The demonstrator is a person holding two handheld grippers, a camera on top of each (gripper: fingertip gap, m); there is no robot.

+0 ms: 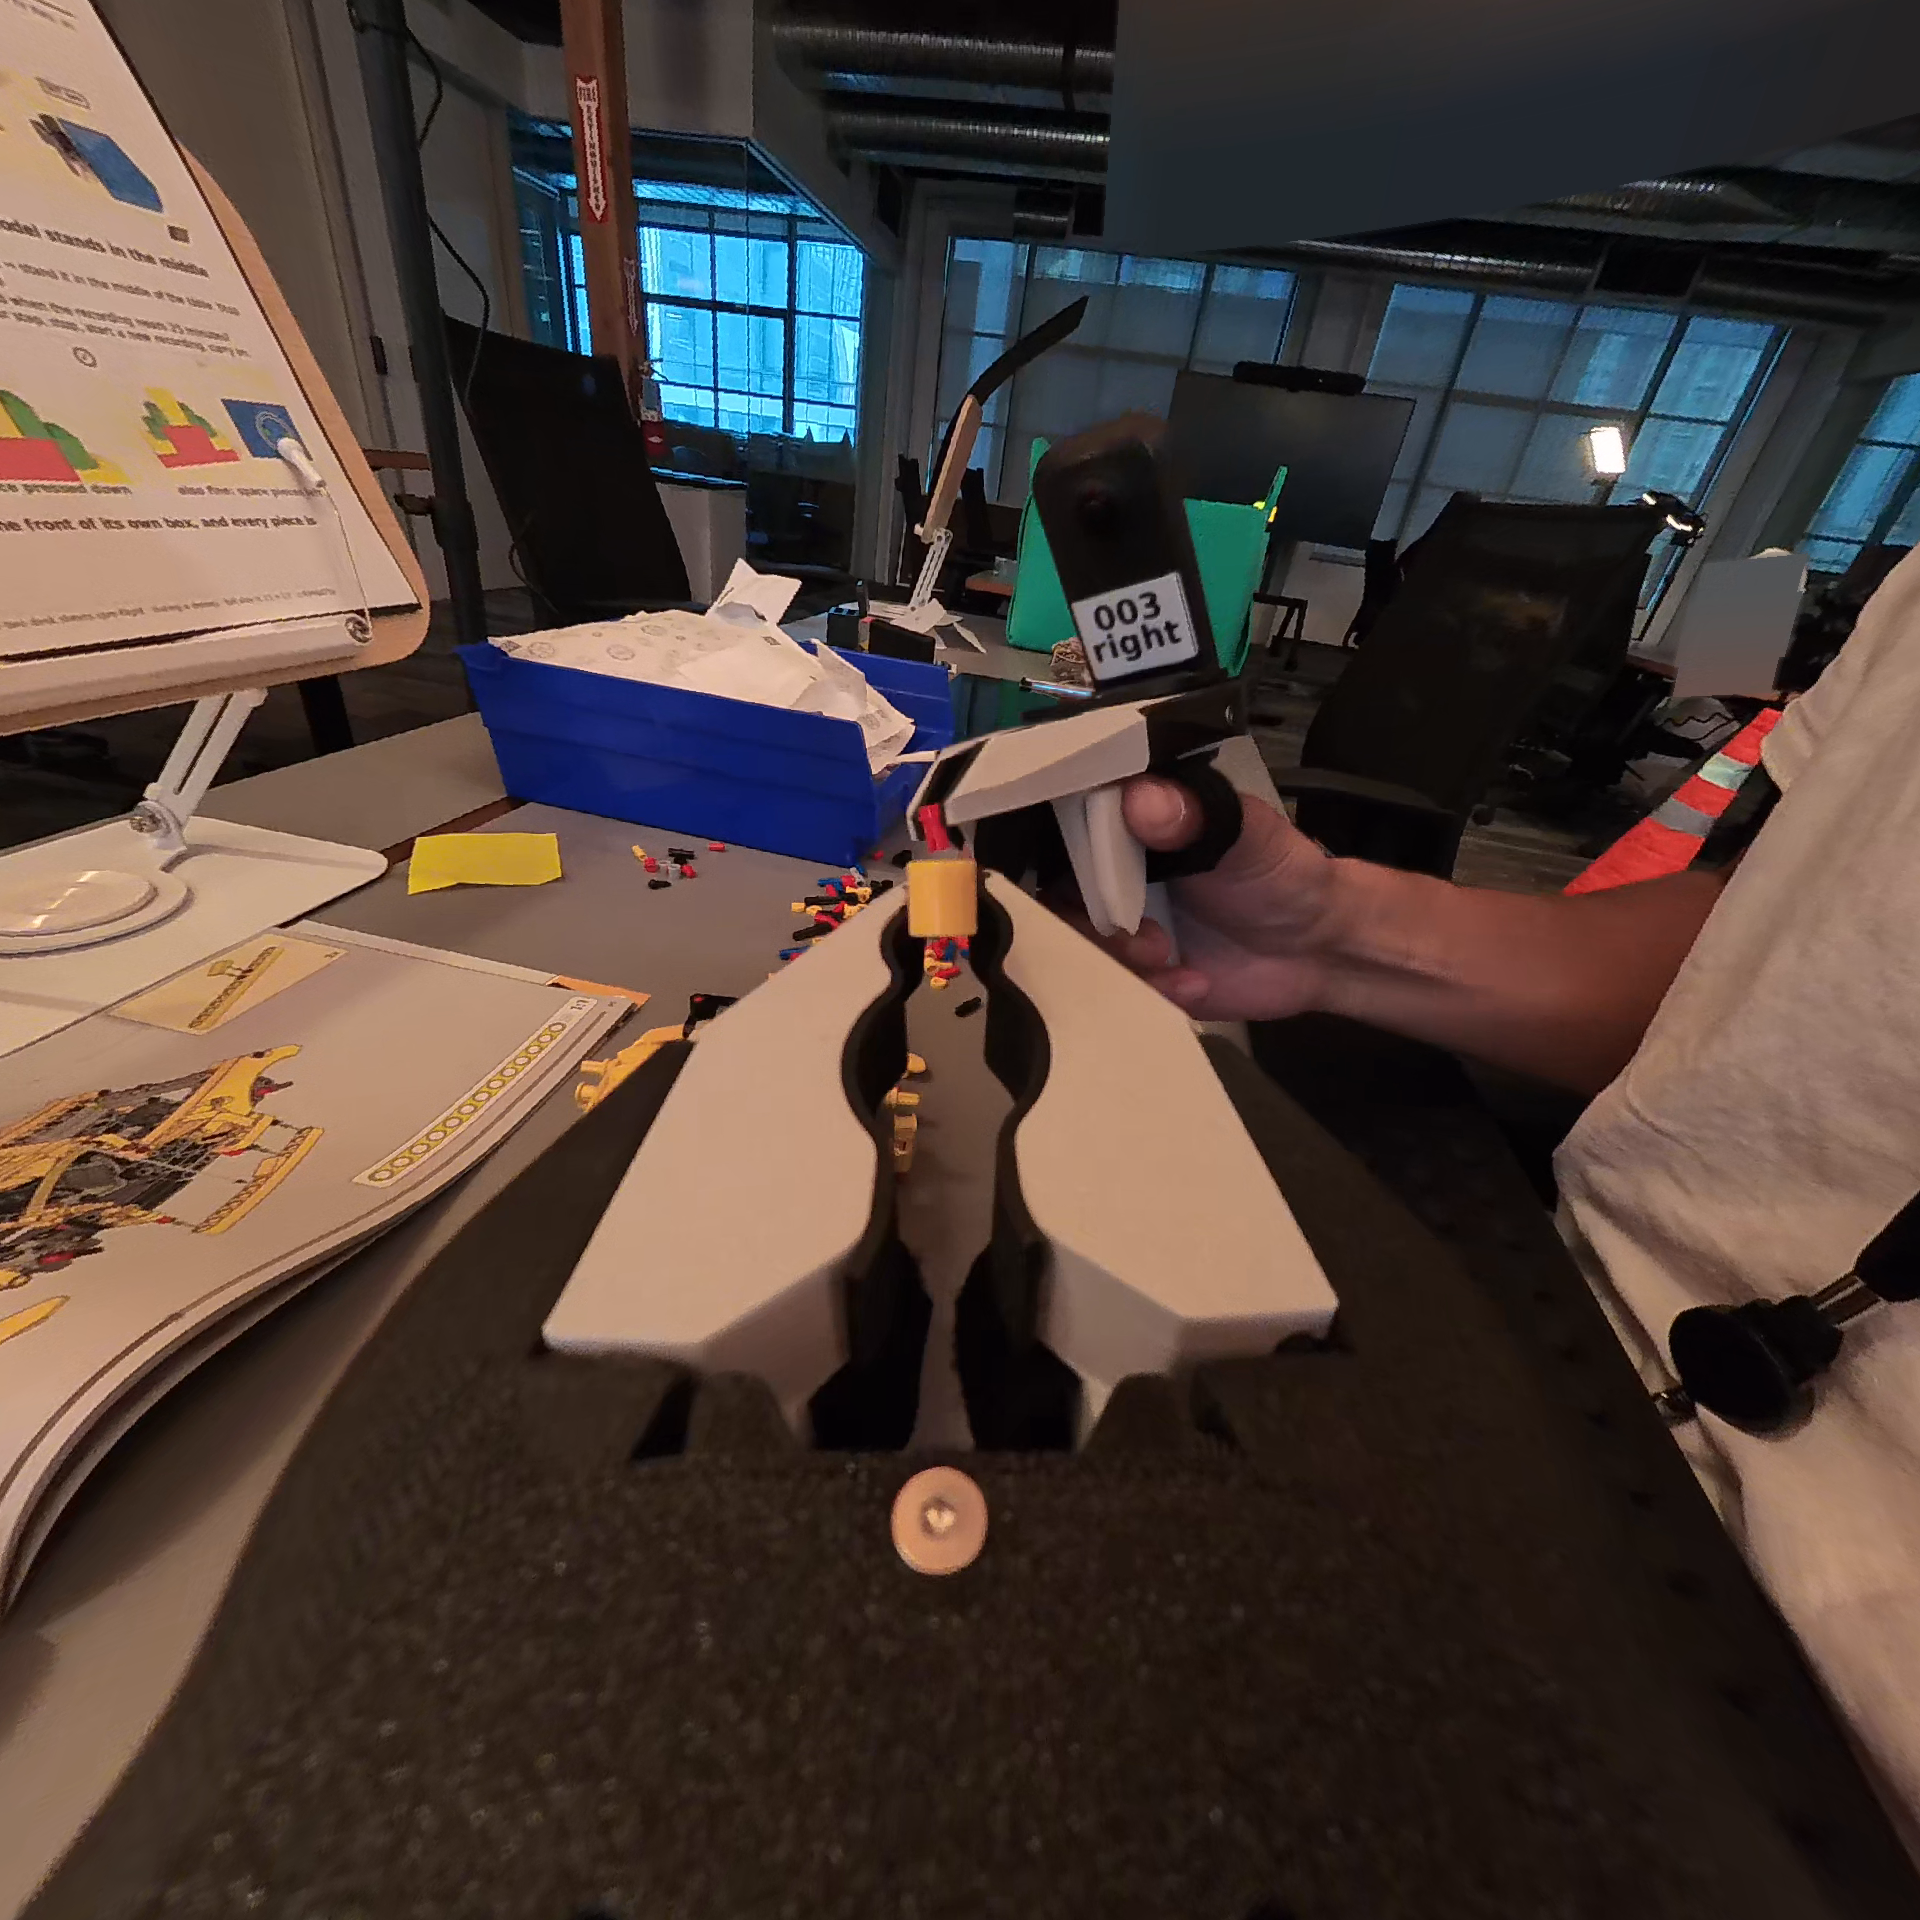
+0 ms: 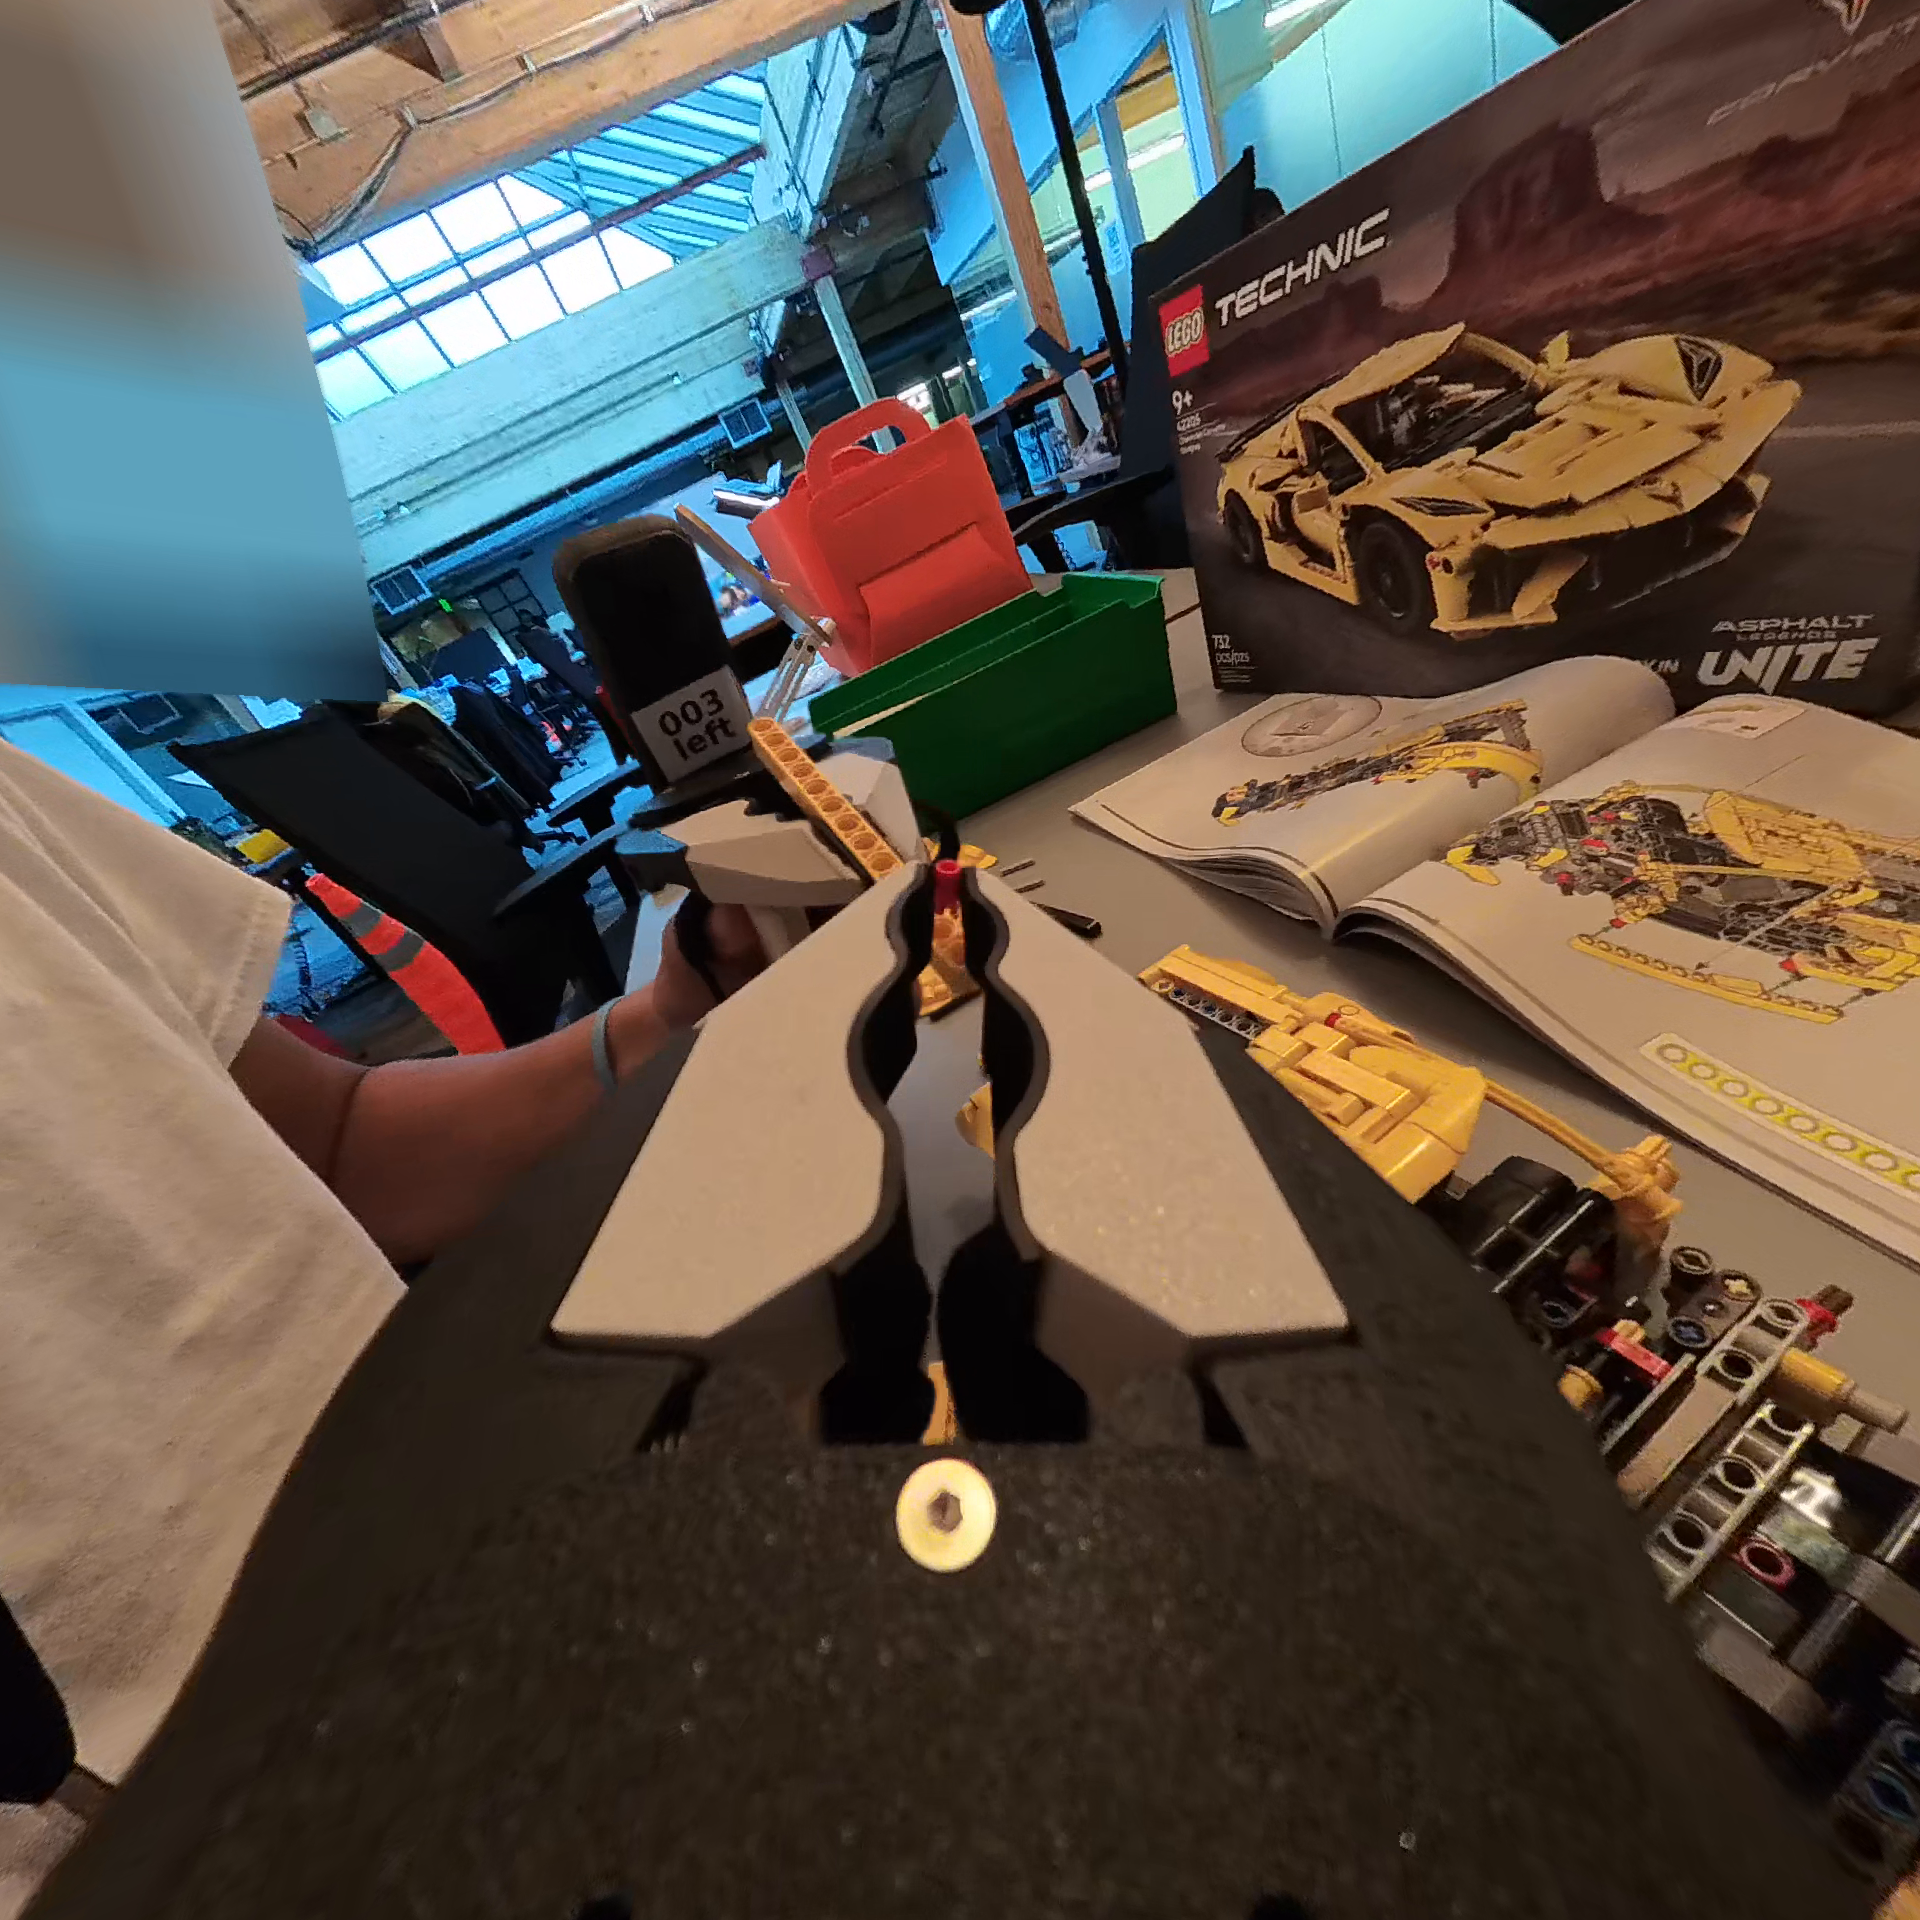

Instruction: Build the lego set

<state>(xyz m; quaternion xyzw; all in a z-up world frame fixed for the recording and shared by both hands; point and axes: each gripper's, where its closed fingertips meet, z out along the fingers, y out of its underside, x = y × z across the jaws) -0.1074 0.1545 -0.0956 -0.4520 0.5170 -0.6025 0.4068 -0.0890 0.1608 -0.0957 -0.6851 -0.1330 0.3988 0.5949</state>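
Observation:
My left gripper (image 1: pixel 943 935) is shut on a long yellow beam with holes (image 1: pixel 940 896), seen end-on at its tips. In the right wrist view the left gripper (image 2: pixel 896 847) holds the beam (image 2: pixel 821 800) slanting up and to the left. My right gripper (image 2: pixel 943 891) is shut on a small red pin (image 2: pixel 945 871) that sticks out of its tips. In the left wrist view the right gripper (image 1: pixel 928 821), held in a hand, points its red pin (image 1: pixel 932 831) down at the beam's end. Pin and beam are very close; I cannot tell if they touch.
A partly built yellow and black model (image 2: pixel 1455 1143) lies at the right beside an open instruction book (image 2: pixel 1558 883). Loose small pieces (image 1: pixel 831 904) lie before a blue bin (image 1: pixel 675 769). A green bin (image 2: pixel 997 707), the set's box (image 2: pixel 1558 416) and a page stand (image 1: pixel 156 416) ring the table. Left and right tips are no more than a few centimetres apart.

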